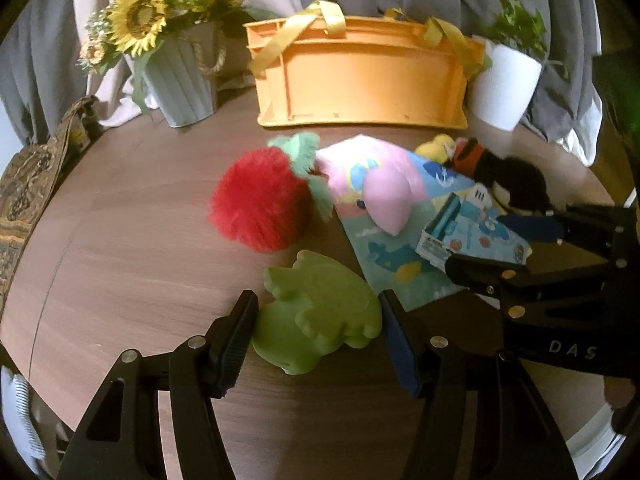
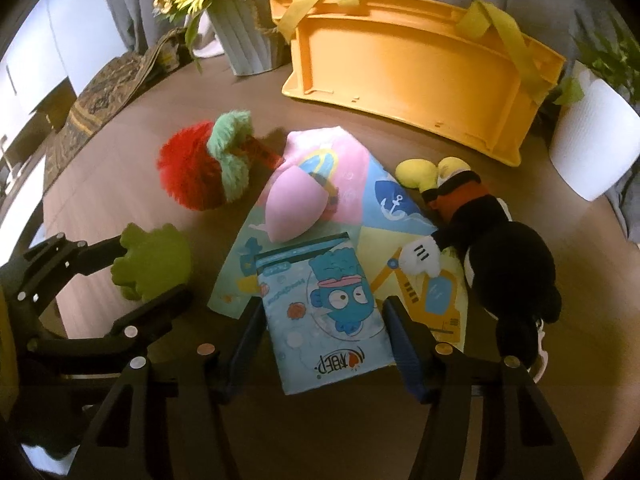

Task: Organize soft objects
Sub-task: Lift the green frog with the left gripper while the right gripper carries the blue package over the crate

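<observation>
Brown wood-grain worktop [image 1: 120, 248], round at its edge, fills both views, with grey and pale curtains hanging behind it. At the back we see a ribbed pot of sunflowers [image 1: 180, 76], an orange plastic crate [image 1: 360, 76] with yellow ribbon handles, and a smooth white pot [image 1: 504, 84] holding a green plant. A patterned woven runner [image 1: 28, 184] drapes over one side.

Our left gripper [image 1: 318, 336] has its fingers pressed on either side of a matte green foam frog [image 1: 320, 312] near the front of the worktop. Our right gripper [image 2: 324, 340] straddles a glossy blue packet [image 2: 324, 304]; its fingers look to be touching the edges, though blur leaves the grip uncertain. The packet lies on a printed cloth [image 2: 360, 192], beside a smooth pink egg-shaped sponge [image 2: 294, 208]. A shaggy red plush [image 1: 260, 200] and a black plush [image 2: 508, 260] flank the cloth.
</observation>
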Tool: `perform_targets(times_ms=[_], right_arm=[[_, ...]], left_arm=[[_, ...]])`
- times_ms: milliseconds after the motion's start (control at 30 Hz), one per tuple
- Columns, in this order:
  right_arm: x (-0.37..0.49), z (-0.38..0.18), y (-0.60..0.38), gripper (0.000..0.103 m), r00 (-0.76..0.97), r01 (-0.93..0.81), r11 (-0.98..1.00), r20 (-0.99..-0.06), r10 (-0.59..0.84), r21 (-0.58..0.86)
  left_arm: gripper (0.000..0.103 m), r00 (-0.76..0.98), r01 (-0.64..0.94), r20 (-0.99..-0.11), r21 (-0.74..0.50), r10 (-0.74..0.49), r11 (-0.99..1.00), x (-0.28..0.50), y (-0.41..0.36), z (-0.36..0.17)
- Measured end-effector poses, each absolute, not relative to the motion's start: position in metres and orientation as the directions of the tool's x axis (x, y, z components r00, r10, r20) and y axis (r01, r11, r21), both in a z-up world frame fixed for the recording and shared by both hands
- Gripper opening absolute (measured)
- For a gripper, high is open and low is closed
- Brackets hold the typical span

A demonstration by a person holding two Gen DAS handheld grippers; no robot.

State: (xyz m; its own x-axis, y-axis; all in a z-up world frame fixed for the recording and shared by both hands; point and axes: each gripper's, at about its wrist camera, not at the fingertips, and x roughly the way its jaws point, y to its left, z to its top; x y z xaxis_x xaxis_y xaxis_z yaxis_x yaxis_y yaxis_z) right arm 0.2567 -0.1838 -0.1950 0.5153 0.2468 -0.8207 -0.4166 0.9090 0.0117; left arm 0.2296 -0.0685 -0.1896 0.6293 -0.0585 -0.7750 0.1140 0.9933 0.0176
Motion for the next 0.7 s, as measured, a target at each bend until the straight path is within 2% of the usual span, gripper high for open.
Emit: perform_targets(times_ms=[700], right_arm=[[0.248, -0.13, -0.198, 0.061, 0.661, -0.243, 0.967, -0.717, 0.222, 0.075]], left_arm=[[0.06, 0.736, 0.116, -0.665, -0.063, -0.129, 0.991, 0.238, -0.048, -0.112]])
